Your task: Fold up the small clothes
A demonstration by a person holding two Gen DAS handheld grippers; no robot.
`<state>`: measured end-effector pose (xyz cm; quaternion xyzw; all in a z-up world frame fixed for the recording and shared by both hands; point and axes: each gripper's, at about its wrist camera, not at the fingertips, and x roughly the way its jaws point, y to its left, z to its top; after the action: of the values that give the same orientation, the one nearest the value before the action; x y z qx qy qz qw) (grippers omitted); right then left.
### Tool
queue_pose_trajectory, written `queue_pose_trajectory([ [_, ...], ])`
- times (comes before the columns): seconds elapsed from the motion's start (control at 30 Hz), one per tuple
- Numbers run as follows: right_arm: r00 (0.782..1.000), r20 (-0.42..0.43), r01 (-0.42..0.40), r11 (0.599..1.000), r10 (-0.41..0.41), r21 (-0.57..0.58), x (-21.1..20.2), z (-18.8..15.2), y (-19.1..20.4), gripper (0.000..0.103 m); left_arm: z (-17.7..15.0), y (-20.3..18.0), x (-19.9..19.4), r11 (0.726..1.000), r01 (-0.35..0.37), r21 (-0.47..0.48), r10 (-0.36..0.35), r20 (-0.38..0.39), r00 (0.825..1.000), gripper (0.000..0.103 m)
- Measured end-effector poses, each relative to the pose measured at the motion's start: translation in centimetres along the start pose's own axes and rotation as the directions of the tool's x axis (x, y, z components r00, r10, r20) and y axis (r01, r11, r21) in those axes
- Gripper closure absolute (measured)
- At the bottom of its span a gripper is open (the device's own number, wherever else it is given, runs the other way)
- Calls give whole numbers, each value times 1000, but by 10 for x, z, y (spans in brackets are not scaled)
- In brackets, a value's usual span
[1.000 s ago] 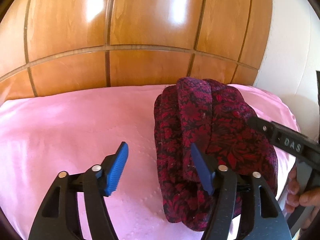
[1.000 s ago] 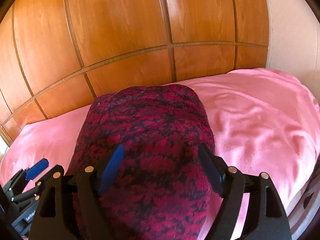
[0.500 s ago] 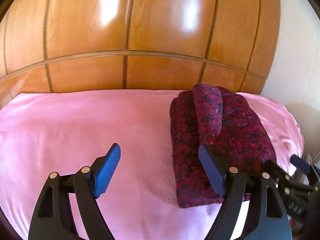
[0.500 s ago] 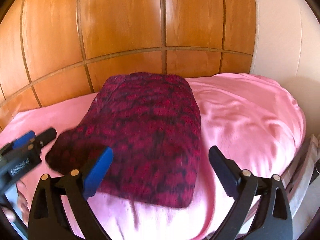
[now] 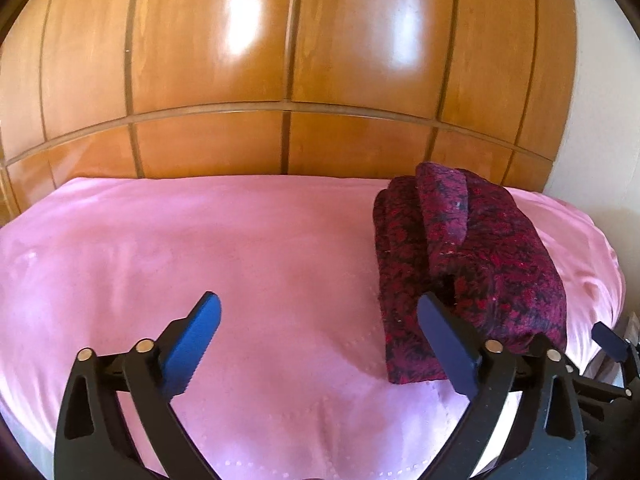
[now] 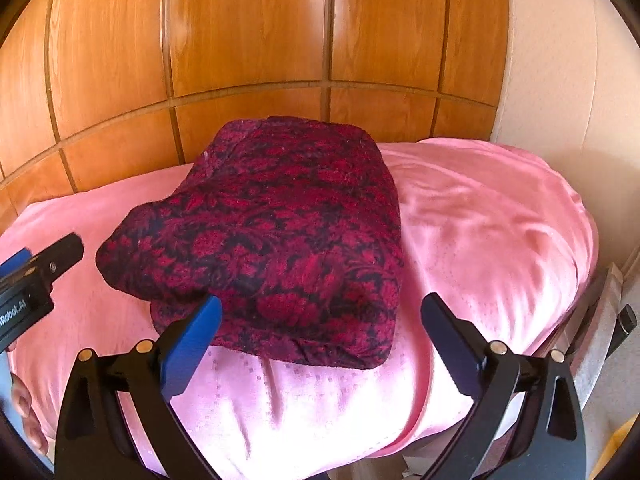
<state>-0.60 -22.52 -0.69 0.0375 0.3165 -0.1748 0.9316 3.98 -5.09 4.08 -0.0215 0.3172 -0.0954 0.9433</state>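
A folded dark red floral garment (image 5: 472,264) lies on the pink bed cover (image 5: 200,240), to the right in the left wrist view. My left gripper (image 5: 319,304) hovers over bare cover to the garment's left, its jaws opening with nothing between them. In the right wrist view the garment (image 6: 280,232) is a thick bundle straight ahead. My right gripper (image 6: 322,302) sits just short of its near edge, jaws opening, pads clear of the cloth. The left gripper's tip (image 6: 32,268) shows at the left edge, above a person's hand (image 6: 20,404).
A glossy wooden panelled wall (image 5: 280,60) rises directly behind the bed. A cream wall (image 6: 560,80) stands to the right. The pink cover (image 6: 500,220) drops off at the right edge, where a dark frame and floor (image 6: 608,320) show.
Both grippers let go of the garment, spread their jaws wide and drew back from it. The folded bundle now lies free on the cover and looks smaller in both views.
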Motion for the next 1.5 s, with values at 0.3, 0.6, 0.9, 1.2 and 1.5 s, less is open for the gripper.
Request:
queue_pose_trajectory([
  [0.3,1000,17,4,1000,-4,0,-5,1,1,3,0,1,-7,1000,-20,6,20,19,1000,5],
  [0.6,1000,18,-1,1000,1,-2,-5,2,3,3,-1,3,-11,999,-42,12,42,20,999,4],
  [0.9,1000,30,-6,1000,6,-4,-5,5,2,3,0,2,-14,999,-49,13,49,27,998,4],
  [1.2,1000,23,-18,1000,18,-4,-3,5,1,3,-2,-1,-15,999,-45,16,45,24,999,4],
  [1.5,1000,14,-17,1000,17,-2,1,3,2,3,-3,-4,-13,999,-34,28,33,23,999,4],
])
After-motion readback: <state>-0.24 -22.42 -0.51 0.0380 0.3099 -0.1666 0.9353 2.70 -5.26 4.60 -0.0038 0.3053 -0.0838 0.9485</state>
